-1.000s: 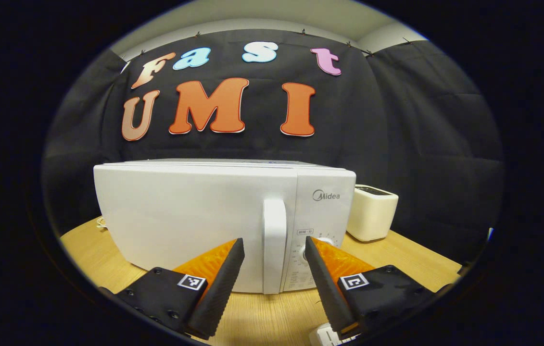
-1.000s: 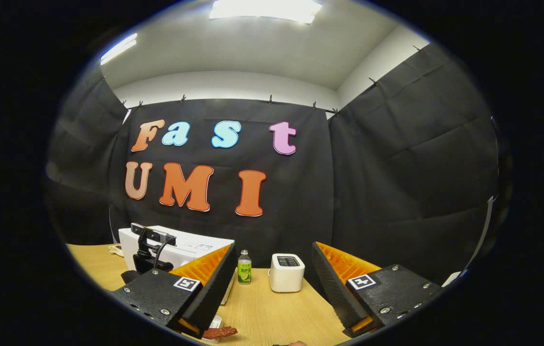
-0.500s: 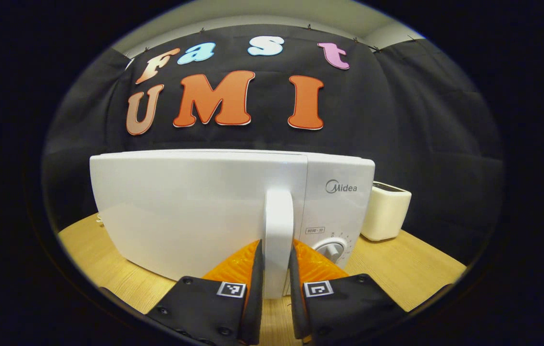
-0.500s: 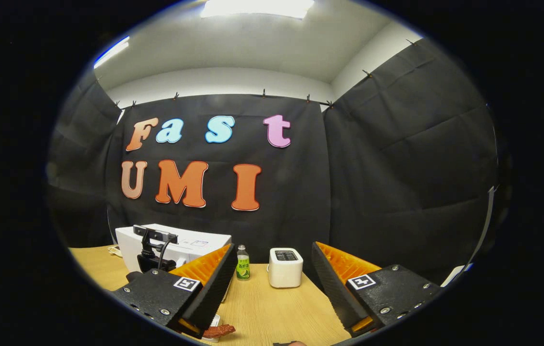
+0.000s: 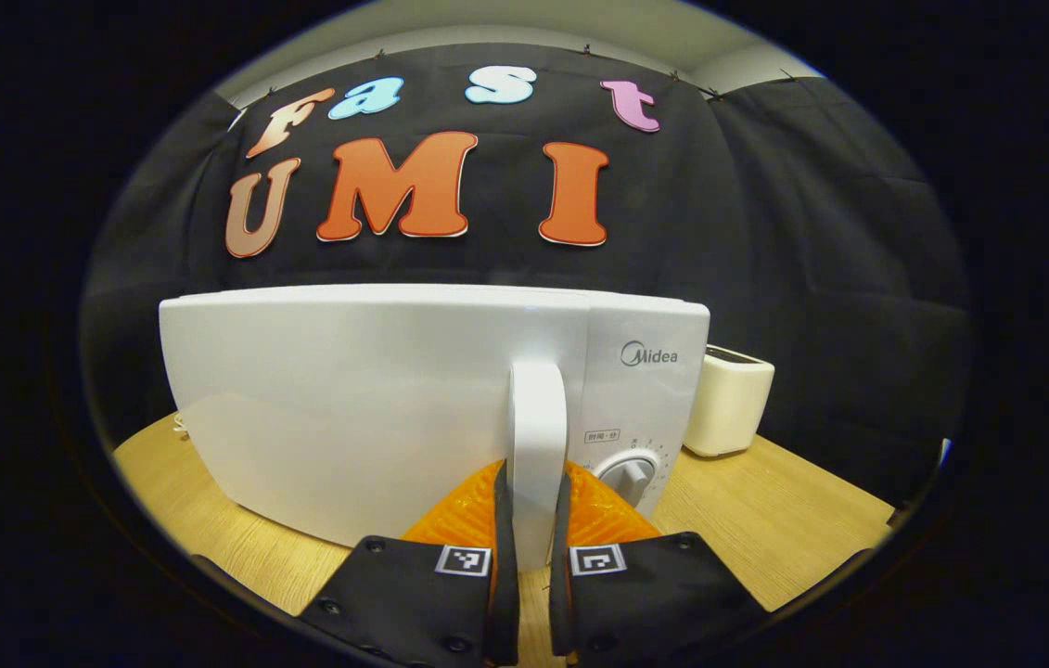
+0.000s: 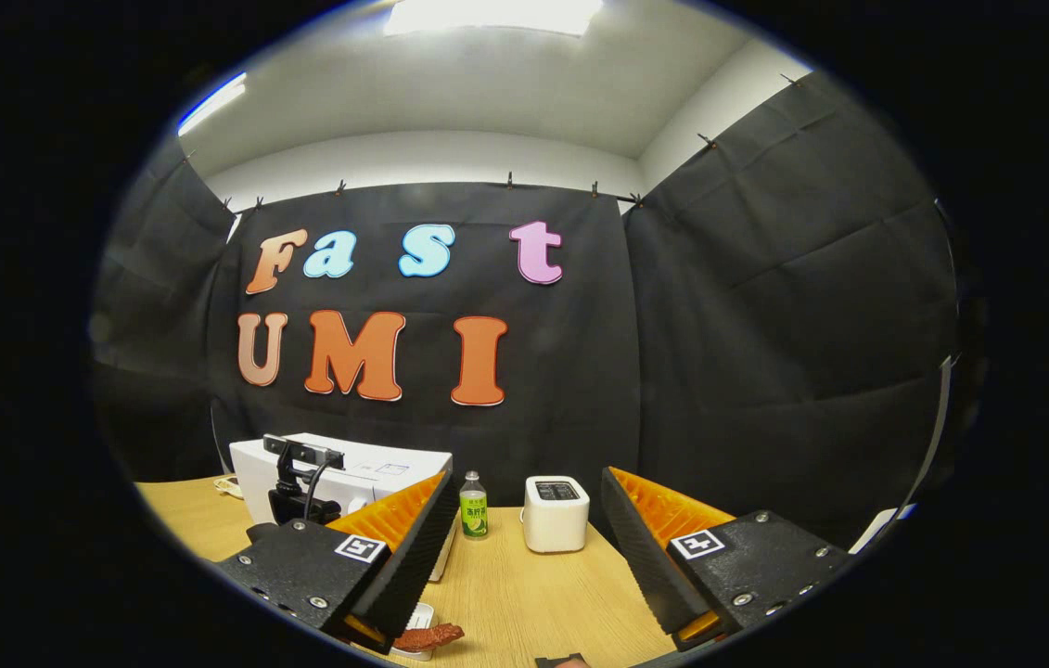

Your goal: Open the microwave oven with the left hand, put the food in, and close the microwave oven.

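A white microwave oven (image 5: 348,399) stands on the wooden table (image 5: 765,520), its door flush with the body. My left gripper (image 5: 529,482) is shut on the door's vertical white handle (image 5: 536,417), one finger pressing each side. In the right gripper view the microwave (image 6: 376,468) sits at the far left, with the left gripper's camera mount (image 6: 297,482) in front of it. My right gripper (image 6: 524,506) hangs open above the table with nothing between its fingers. A reddish-brown piece of food (image 6: 427,636) lies on a small white dish (image 6: 413,620) near the bottom edge.
A small cream toaster (image 5: 728,399) stands right of the microwave, also the toaster (image 6: 556,513) in the right gripper view. A green-labelled bottle (image 6: 473,506) stands between the microwave and the toaster. The microwave's dial (image 5: 628,478) sits right of the handle. Black cloth walls close in the table.
My left gripper moved in and closed from wide open onto the microwave door handle. The right gripper stayed open and shifted only slightly.
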Demonstrator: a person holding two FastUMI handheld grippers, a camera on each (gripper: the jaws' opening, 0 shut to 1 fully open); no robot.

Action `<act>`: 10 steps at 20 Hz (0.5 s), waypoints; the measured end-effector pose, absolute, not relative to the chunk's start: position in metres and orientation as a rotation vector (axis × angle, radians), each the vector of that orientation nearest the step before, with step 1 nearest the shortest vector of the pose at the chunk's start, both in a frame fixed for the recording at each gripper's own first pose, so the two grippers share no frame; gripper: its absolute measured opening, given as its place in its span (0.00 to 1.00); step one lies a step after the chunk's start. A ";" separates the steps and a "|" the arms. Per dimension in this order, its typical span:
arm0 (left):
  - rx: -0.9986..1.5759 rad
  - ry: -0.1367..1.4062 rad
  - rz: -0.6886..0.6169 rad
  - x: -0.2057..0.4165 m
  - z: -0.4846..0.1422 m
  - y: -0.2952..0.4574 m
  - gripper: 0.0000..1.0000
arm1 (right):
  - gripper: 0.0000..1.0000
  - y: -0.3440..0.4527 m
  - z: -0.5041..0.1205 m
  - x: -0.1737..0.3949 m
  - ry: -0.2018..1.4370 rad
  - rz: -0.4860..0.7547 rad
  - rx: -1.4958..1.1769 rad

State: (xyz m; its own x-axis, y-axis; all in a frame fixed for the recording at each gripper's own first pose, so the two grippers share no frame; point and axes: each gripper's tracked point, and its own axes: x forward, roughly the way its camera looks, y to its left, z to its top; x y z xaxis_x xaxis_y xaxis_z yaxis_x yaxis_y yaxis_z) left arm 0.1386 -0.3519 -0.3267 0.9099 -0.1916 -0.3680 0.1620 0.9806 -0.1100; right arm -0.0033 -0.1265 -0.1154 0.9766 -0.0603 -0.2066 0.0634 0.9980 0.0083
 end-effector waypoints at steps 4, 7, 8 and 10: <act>-0.008 0.297 -0.218 0.100 -0.311 -0.338 0.15 | 0.96 -0.114 -0.121 -0.001 0.231 -0.043 0.058; -0.020 0.310 -0.260 0.059 -0.305 -0.319 0.15 | 0.96 -0.098 -0.124 -0.006 0.250 -0.011 0.103; -0.013 0.317 -0.271 0.046 -0.302 -0.310 0.15 | 0.96 -0.094 -0.124 -0.007 0.251 -0.006 0.104; -0.016 0.324 -0.285 0.025 -0.296 -0.293 0.15 | 0.96 -0.087 -0.128 -0.007 0.257 -0.003 0.094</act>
State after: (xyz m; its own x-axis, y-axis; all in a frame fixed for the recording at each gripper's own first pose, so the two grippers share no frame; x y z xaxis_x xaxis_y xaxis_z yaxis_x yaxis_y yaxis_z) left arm 0.0249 -0.2929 -0.2965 0.9085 -0.2783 -0.3117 0.2732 0.9600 -0.0607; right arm -0.0072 -0.0871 -0.1282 0.9671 0.0088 -0.2542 0.0152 0.9956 0.0924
